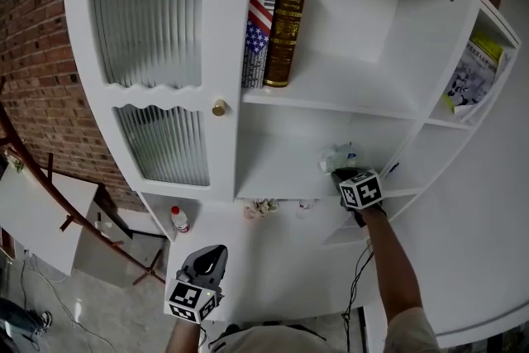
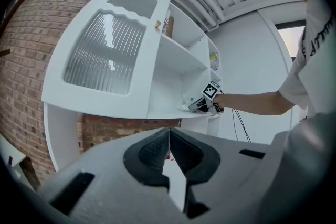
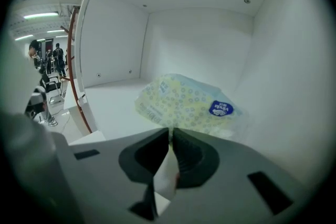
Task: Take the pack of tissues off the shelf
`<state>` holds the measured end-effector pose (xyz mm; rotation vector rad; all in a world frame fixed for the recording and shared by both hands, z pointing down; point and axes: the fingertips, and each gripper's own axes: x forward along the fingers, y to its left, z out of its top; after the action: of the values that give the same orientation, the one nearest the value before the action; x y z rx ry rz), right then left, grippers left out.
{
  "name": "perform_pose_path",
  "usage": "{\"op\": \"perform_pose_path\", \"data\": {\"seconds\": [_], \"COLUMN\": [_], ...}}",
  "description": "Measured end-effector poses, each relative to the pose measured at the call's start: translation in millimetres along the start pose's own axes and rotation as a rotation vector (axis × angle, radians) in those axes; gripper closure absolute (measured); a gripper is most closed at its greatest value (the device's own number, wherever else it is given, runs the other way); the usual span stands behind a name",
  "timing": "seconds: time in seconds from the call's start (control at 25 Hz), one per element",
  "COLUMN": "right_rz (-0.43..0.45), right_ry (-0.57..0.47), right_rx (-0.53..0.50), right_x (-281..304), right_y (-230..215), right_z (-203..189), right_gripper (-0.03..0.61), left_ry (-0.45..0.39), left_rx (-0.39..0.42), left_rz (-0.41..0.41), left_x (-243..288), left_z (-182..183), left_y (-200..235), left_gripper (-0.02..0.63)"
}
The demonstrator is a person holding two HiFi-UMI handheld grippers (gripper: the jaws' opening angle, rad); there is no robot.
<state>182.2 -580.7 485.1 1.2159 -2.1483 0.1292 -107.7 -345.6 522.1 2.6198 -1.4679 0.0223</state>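
The left gripper (image 2: 169, 134), grey matte plastic with dark ribbed pads, has its jaws pressed together on nothing and hangs low, well apart from the shelving. Ahead of it and to its left is a rough red brick wall (image 1: 33, 29). Beside that stands a smooth white cabinet door (image 1: 149, 12) with an arched top, two panes of fluted glass and a small round brass knob (image 1: 219, 107). Further right, above both grippers, two books stand upright and touching: a thin one with a stars-and-stripes spine (image 1: 260, 21) and a brown one with gilt ornament (image 1: 288, 21). The lettering on both is too small to read. The right gripper (image 3: 171, 134) reaches into the open white compartment below them. Its jaws are closed to a sliver and pinch the near edge of the pack of tissues (image 3: 184, 105). The pack is soft and crinkled, its pale yellow wrapper printed with small rings, and it lies on the glossy shelf board (image 3: 110, 97) directly ahead of those jaws, close to the right-hand wall. A blue oval label (image 3: 221, 108) sits on the pack's right side, its white writing illegible, and the jaws cover the pack's lower edge. Far right of that gripper, printed papers (image 1: 475, 70) lean in a narrow side compartment, partly cut off by its wall.
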Motion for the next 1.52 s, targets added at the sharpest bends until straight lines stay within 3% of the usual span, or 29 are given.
{"op": "perform_pose_path", "data": {"seconds": [0.92,1.52], "right_rz": [-0.033,-0.011], "right_ry": [-0.167,-0.22], "right_rx": [-0.071,-0.038], "right_x": [-62,-93], "right_y": [17,34], "right_z": [14,2], "right_gripper": [0.537,0.537], "left_ry": [-0.026,-0.02], "left_rx": [0.004,0.035], "left_rz": [0.02,0.013], "left_x": [-9,-11], "left_z": [2,8], "left_y": [-8,-13], "left_gripper": [0.588,0.588]}}
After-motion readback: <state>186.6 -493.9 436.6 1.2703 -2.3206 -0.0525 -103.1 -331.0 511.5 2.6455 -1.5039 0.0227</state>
